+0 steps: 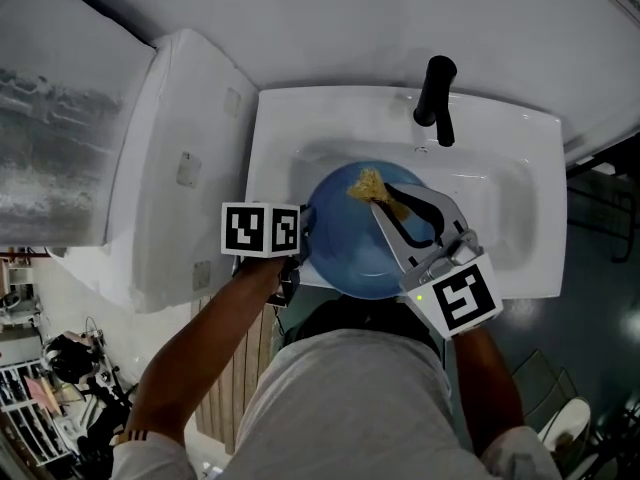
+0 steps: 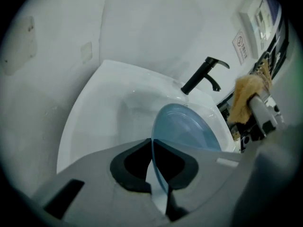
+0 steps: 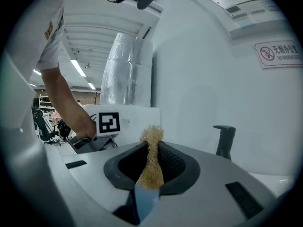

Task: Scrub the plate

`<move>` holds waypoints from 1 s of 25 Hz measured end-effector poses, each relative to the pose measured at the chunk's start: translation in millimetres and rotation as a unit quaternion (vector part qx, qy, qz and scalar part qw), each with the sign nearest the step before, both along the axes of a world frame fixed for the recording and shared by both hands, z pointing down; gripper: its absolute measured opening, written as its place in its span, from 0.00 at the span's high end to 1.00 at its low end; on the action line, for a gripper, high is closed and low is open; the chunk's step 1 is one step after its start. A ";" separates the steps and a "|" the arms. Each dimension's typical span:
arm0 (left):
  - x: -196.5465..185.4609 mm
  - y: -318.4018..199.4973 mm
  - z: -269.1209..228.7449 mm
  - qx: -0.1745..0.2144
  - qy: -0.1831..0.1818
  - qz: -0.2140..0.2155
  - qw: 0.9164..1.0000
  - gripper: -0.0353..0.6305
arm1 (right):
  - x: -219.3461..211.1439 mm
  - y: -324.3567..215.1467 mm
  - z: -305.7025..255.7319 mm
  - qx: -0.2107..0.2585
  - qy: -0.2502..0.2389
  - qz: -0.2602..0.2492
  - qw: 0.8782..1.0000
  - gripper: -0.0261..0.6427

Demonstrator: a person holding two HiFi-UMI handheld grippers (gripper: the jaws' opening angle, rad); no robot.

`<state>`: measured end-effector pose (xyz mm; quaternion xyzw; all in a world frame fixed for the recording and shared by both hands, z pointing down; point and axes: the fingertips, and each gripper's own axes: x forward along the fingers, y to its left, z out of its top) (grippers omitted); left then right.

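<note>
Over the white sink (image 1: 300,108) the blue plate (image 1: 350,253) hangs tilted, smooth and with no soil showing, the left gripper (image 2: 152,146) clamped on its left rim and the right gripper (image 3: 150,150) clamped on a tan scourer (image 1: 366,181) near its far edge, contact unclear, so scrubbing seems hardly begun.

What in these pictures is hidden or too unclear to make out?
- Sink drain: head view, hidden under the blue plate.
- Plate's surface beneath the scrubber: head view, covered by it and the right claw.
- Wall sign wording: right gripper view, too small.
</note>
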<state>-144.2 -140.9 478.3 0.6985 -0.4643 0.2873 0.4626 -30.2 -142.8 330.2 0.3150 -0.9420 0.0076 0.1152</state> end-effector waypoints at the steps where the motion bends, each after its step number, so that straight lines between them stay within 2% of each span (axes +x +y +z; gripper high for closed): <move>1: 0.0 0.9 -3.3 0.011 0.000 -0.003 1.000 0.91 | 1.1 -1.0 4.1 -0.007 0.008 0.010 1.000 0.87; 6: -2.3 8.3 -15.4 0.048 0.016 -0.030 0.998 0.91 | 3.4 -3.8 20.5 -0.037 0.037 0.050 0.997 0.87; 10: -3.6 17.8 -21.7 0.068 0.026 -0.044 0.996 0.91 | -1.0 -2.2 29.9 -0.060 0.058 0.063 0.995 0.87; 18: 7.6 25.8 -27.5 0.103 0.047 -0.057 0.992 0.91 | -31.3 -3.1 46.8 -0.103 0.092 0.051 0.989 0.87; 25: 11.7 28.8 -27.5 0.110 0.052 -0.062 0.991 0.91 | -55.1 -4.5 75.9 -0.126 0.155 0.028 0.979 0.87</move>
